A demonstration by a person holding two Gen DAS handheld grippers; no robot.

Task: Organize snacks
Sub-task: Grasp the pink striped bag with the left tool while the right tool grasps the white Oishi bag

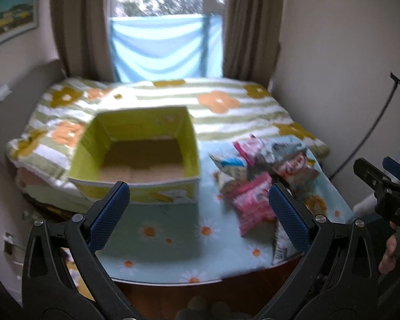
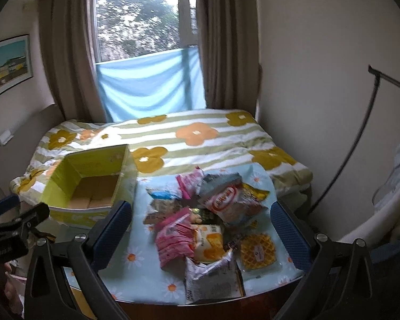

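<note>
Snack packets (image 2: 208,221) lie heaped on a small table covered with a pale blue daisy-print cloth (image 2: 136,261), toward its right half. Within the heap are a pink-wrapped pack (image 2: 173,237), a red-and-white bag (image 2: 226,200), a waffle in clear wrap (image 2: 258,249) near the front right, a yellow bread packet (image 2: 209,242) and a grey foil bag (image 2: 213,277) at the front edge. Left of the heap, close beside it, stands a yellow-green fabric storage box (image 1: 136,157), open at the top, with only its brown floor showing inside. Behind the table is a bed under a green-striped blanket with orange flowers (image 1: 218,101).

Both tongs hang above the near edge of the table, touching nothing. The left gripper (image 1: 198,213) is spread wide with nothing between its blue pads, facing the box and the left side of the heap. The right gripper (image 2: 200,232) is likewise spread wide and empty, framing the snack heap.
</note>
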